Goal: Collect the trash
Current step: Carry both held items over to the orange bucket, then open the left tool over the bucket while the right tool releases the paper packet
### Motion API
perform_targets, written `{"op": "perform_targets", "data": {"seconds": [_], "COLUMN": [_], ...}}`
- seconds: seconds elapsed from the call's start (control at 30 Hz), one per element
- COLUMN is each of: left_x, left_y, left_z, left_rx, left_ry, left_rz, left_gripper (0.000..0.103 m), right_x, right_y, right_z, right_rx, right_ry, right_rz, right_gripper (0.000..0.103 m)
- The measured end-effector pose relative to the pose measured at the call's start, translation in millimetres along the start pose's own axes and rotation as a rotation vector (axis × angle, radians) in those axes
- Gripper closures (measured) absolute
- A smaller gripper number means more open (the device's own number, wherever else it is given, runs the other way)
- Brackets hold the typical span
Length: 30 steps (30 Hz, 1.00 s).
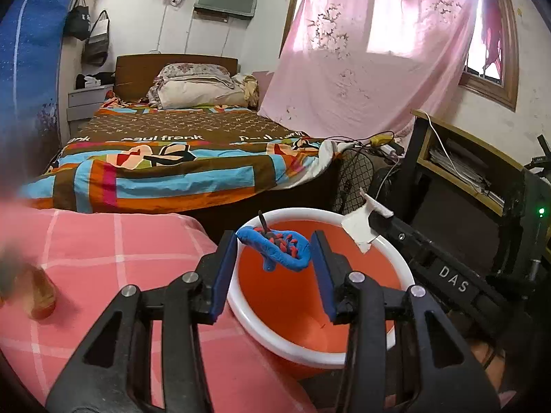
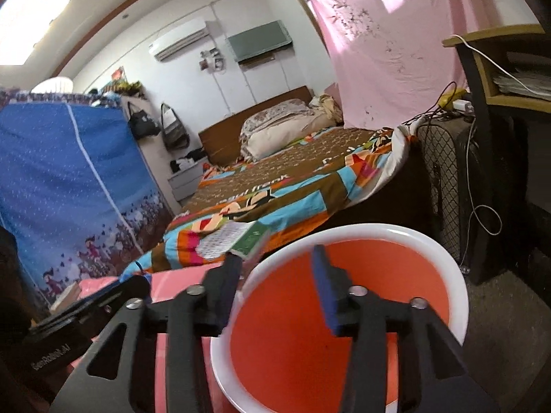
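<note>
An orange bin with a white rim (image 1: 406, 272) stands beside a pink checked surface (image 1: 103, 254); it also shows in the right wrist view (image 2: 458, 285). My left gripper (image 1: 273, 261) is open over the bin, with a blue and red clay piece (image 1: 275, 246) between its pads, touching the left pad only. The right gripper's black body (image 1: 447, 275) reaches in from the right and holds a white scrap (image 1: 358, 225) over the rim. In its own view my right gripper (image 2: 275, 275) is open over the bin; a patterned paper and green piece (image 2: 237, 241) sit at its left fingertip.
A bed with a colourful quilt (image 1: 179, 158) lies behind the bin. A desk with papers and cables (image 1: 461, 158) stands to the right. A brown bottle (image 1: 43, 296) rests on the pink surface at left. A blue fabric wardrobe (image 2: 69, 172) stands at left.
</note>
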<state>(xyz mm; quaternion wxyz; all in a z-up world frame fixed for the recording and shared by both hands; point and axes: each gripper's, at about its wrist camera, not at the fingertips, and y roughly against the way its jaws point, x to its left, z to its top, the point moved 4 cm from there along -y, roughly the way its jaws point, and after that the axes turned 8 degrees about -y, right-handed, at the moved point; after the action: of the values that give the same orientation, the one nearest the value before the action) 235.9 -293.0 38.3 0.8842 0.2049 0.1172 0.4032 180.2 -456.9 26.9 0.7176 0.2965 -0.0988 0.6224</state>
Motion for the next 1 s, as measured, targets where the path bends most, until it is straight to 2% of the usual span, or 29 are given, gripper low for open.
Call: {"op": "perform_targets", "data": {"seconds": [0.27, 0.3, 0.4, 0.57, 0.67, 0.7, 0.83, 1.0], "left_x": [0, 0, 3, 11, 18, 21, 31, 44], "left_y": [-4, -5, -3, 2, 6, 8, 15, 25], "left_z": [0, 0, 1, 0, -1, -1, -3, -9], "left_rx": [0.002, 0.000, -0.010, -0.025, -0.034, -0.037, -0.046, -0.041], "left_ry": [0.025, 0.030, 0.042, 0.058, 0.068, 0.072, 0.086, 0.103], "left_rz": [0.000, 0.002, 0.012, 0.037, 0.062, 0.071, 0.097, 0.137], "left_gripper": [0.036, 0.035, 0.031, 0.024, 0.020, 0.019, 0.017, 0.017], "right_x": [-14, -16, -21, -26, -28, -28, -25, -18], "right_y": [0, 1, 2, -2, -6, -7, -13, -31], "right_z": [10, 10, 12, 12, 10, 9, 3, -16], "right_rx": [-0.014, -0.015, -0.019, -0.005, 0.009, 0.012, 0.046, 0.150], "right_ry": [-0.032, -0.038, -0.058, -0.068, -0.065, -0.061, -0.020, 0.058], "right_rz": [-0.038, -0.042, -0.048, -0.073, -0.095, -0.105, -0.156, -0.216], "right_gripper": [0.054, 0.050, 0.026, 0.018, 0.007, 0.000, 0.000, 0.000]}}
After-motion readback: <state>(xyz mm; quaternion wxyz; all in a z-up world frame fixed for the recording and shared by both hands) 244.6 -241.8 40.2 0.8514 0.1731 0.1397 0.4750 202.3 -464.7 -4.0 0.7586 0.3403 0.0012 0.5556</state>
